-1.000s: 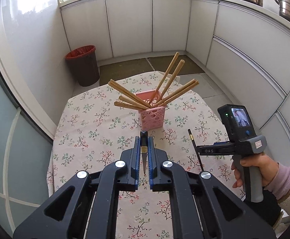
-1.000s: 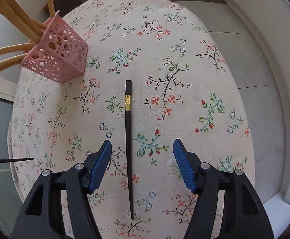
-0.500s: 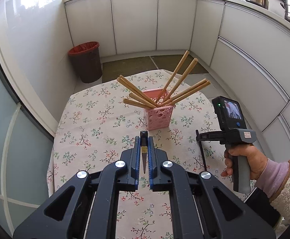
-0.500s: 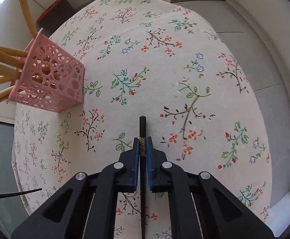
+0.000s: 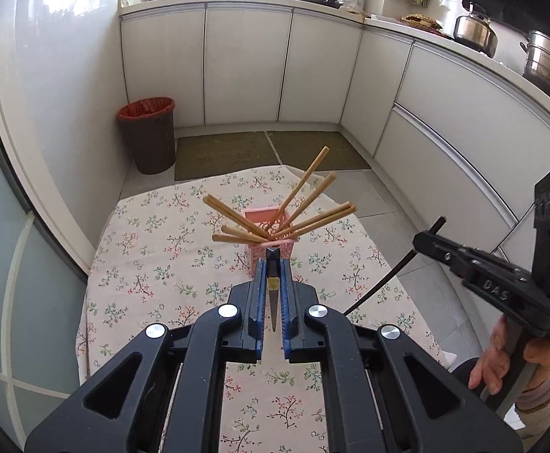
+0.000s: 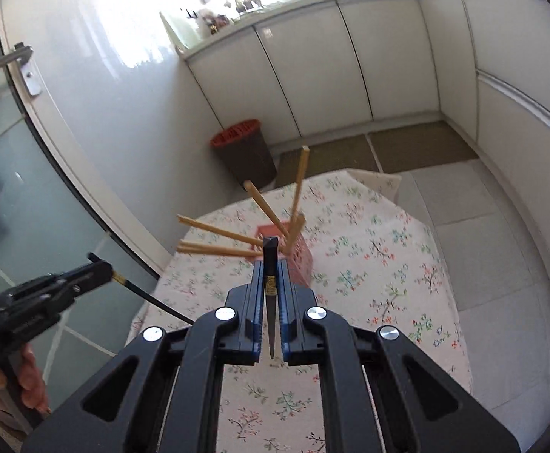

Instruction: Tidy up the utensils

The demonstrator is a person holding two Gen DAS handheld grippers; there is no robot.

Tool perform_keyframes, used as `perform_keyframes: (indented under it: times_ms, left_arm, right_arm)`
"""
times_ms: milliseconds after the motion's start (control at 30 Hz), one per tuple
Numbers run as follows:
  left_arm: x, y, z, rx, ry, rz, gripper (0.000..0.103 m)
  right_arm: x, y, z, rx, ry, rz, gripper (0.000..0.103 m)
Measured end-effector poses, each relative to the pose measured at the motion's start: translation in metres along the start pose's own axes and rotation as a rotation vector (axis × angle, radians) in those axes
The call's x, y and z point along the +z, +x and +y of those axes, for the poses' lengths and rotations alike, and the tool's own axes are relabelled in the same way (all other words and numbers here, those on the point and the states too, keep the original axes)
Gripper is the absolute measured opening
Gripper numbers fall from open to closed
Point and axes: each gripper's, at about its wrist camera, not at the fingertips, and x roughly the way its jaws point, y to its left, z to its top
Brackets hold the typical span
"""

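A pink lattice holder (image 5: 271, 251) (image 6: 301, 260) stands on the floral tablecloth (image 5: 154, 264) with several wooden chopsticks (image 5: 308, 222) (image 6: 218, 232) fanned out of it. My left gripper (image 5: 273, 264) is shut on a black chopstick (image 5: 273, 287) and held above the table, short of the holder. My right gripper (image 6: 271, 268) is shut on a second black chopstick (image 6: 270, 294), lifted off the table. The right gripper also shows in the left wrist view (image 5: 425, 239), its chopstick (image 5: 380, 283) hanging down. The left gripper shows in the right wrist view (image 6: 99, 268).
A brown bin with a red liner (image 5: 148, 134) stands on the floor beyond the table. White cabinets (image 5: 244, 64) line the back and right. A glass door (image 6: 29, 173) is at the left. The table edge (image 5: 86, 302) drops off on the left.
My right gripper closed on the black chopstick lying on the cloth and lifted it well above the table. My left gripper rose with its chopstick.
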Motion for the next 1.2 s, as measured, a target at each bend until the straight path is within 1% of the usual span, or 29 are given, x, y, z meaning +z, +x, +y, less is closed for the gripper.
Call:
perform_keyframes:
  times_ms: [133,233,333,433,567,700,733,767,800,833,867,1000,1067,1200]
  left_arm:
    - [0.025,-0.013,0.001,0.016,0.008,-0.044,0.006]
    - [0.046,-0.019,0.003,0.010,-0.005,-0.087,0.006]
    - [0.064,-0.015,0.001,0.008,-0.019,-0.123,0.006]
    - [0.081,-0.005,0.002,0.004,-0.041,-0.156,0.006]
    - [0.094,0.019,0.002,0.012,-0.065,-0.172,0.006]
    - [0.096,0.053,0.010,-0.008,-0.122,-0.147,0.007]
    - [0.094,0.064,0.014,-0.025,-0.144,-0.140,0.009]
    - [0.091,0.074,0.017,-0.044,-0.156,-0.124,0.015]
    - [0.087,0.083,0.020,-0.051,-0.172,-0.107,0.023]
    - [0.084,0.087,0.024,-0.058,-0.190,-0.110,0.024]
    - [0.081,0.085,0.029,-0.064,-0.205,-0.130,0.024]
    - [0.082,0.064,0.041,-0.040,-0.233,-0.210,0.027]
    - [0.084,0.054,0.046,-0.027,-0.241,-0.241,0.033]
    - [0.084,0.041,0.055,-0.015,-0.261,-0.270,0.034]
  right_arm:
    - [0.050,-0.024,0.026,0.051,-0.025,-0.097,0.007]
    - [0.086,-0.033,0.041,0.059,-0.050,-0.185,0.007]
    - [0.112,-0.027,0.052,0.050,-0.061,-0.225,0.007]
    - [0.126,-0.008,0.056,0.015,-0.080,-0.248,0.007]
    - [0.130,0.026,0.045,0.008,-0.067,-0.239,0.007]
    - [0.131,0.049,0.038,-0.006,-0.085,-0.228,0.007]
    - [0.130,0.055,0.037,-0.014,-0.092,-0.227,0.007]
    - [0.129,0.060,0.036,-0.021,-0.098,-0.224,0.007]
    - [0.127,0.066,0.034,-0.023,-0.103,-0.216,0.007]
    - [0.126,0.072,0.034,-0.027,-0.105,-0.209,0.007]
    - [0.125,0.076,0.033,-0.031,-0.111,-0.204,0.007]
    - [0.122,0.089,0.034,-0.042,-0.134,-0.194,0.007]
    - [0.119,0.092,0.038,-0.051,-0.152,-0.195,0.007]
    - [0.106,0.100,0.050,-0.086,-0.212,-0.201,0.007]
